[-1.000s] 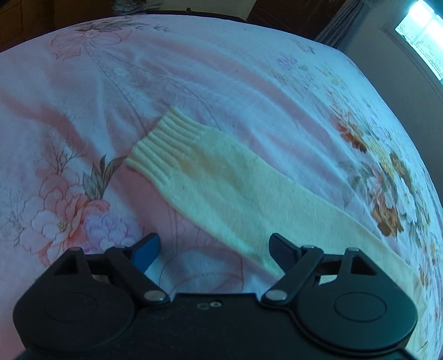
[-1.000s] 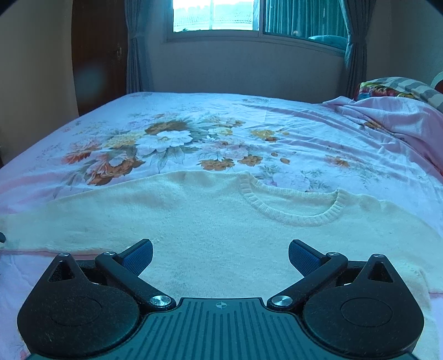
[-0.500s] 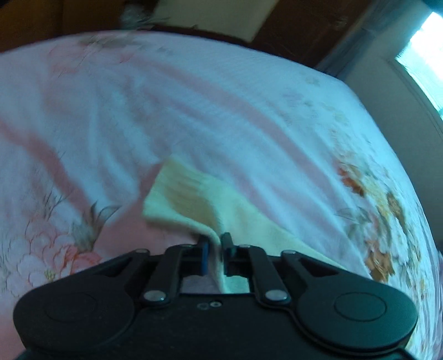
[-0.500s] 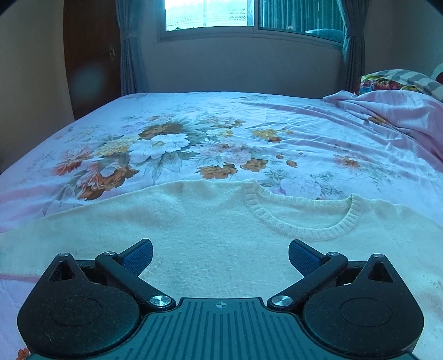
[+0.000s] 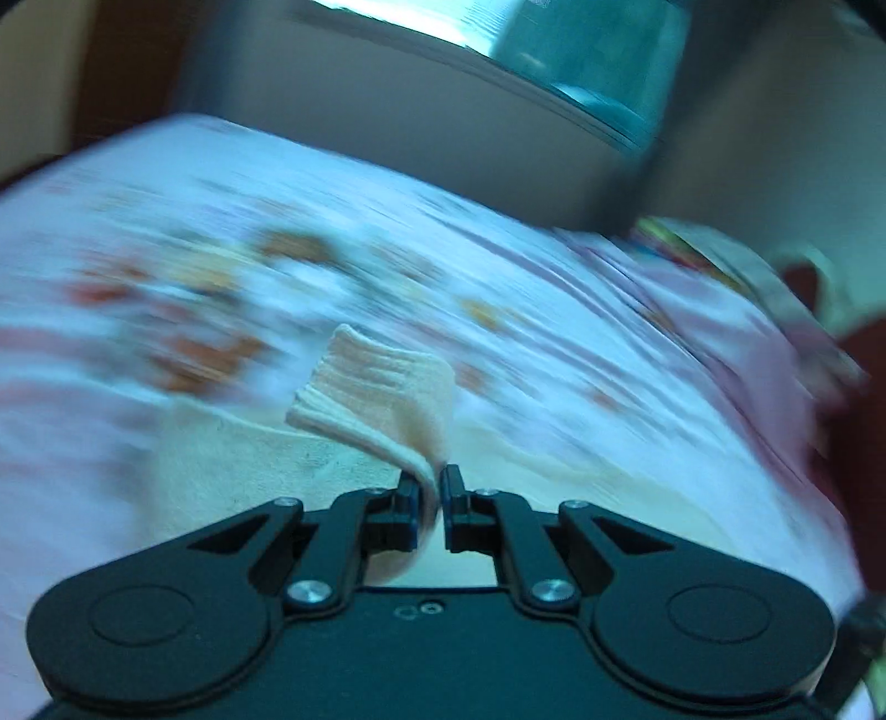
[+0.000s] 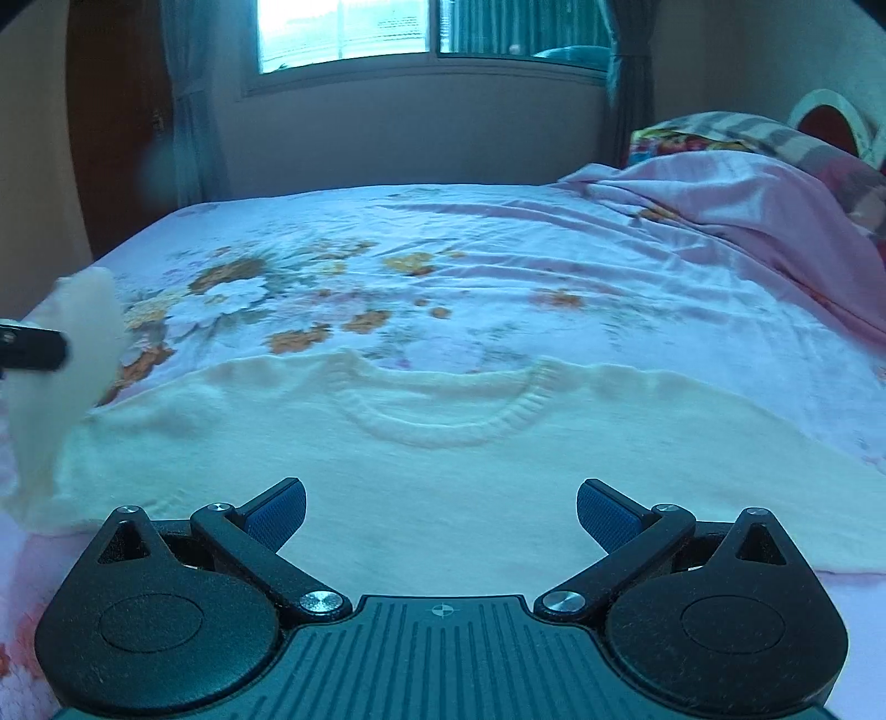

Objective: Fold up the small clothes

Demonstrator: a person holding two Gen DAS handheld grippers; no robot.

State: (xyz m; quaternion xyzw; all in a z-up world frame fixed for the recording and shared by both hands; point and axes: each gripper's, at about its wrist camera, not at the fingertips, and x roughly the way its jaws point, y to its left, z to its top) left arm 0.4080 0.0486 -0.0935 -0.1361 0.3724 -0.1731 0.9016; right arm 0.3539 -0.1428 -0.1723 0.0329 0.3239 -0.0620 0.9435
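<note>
A cream knitted sweater (image 6: 443,471) lies flat on the floral bedsheet (image 6: 443,249), its ribbed neckline (image 6: 443,426) facing the window. My left gripper (image 5: 431,481) is shut on the sweater's sleeve (image 5: 382,387), which stands lifted off the bed with its ribbed cuff curling upward. In the right wrist view that raised sleeve (image 6: 61,376) hangs at the far left beside a dark part of the left gripper (image 6: 30,349). My right gripper (image 6: 441,509) hovers open over the sweater's body, nothing between its blue pads.
A crumpled pink blanket (image 6: 720,221) and striped pillow (image 6: 747,130) pile up at the right of the bed. A window (image 6: 387,27) with curtains sits behind. The left wrist view is heavily motion-blurred.
My left gripper shut on the sleeve near its cuff, lifted it off the bed and swung toward the sweater's body. My right gripper shifted a little; the neckline now sits more centred.
</note>
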